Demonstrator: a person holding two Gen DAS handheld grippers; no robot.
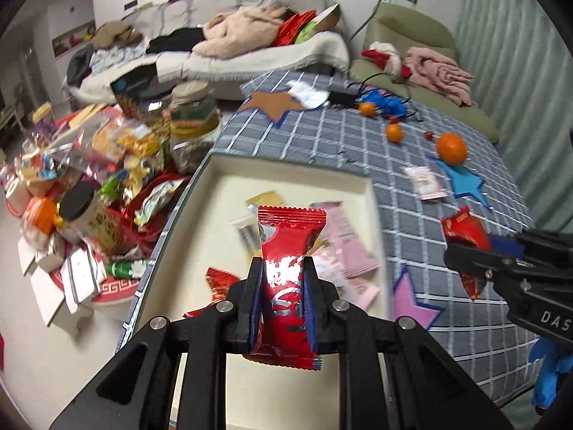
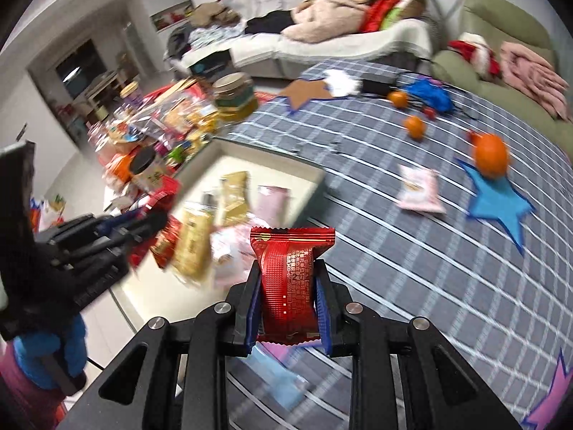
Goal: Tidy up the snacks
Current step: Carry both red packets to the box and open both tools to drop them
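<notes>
Checked cloth [image 1: 358,150], cream tray [image 1: 370,193] – glossy red packets [image 1: 286,251]

Just below and ahead of the left gripper [image 1: 283,268] the cream tray [image 1: 370,193] is crowded with snack packs, a tall heap of jars and bags [image 1: 136,150] blocks its left side, and the checked cloth [image 2: 412,251] ahead of the right gripper [image 2: 289,272] lies mostly bare.
</notes>
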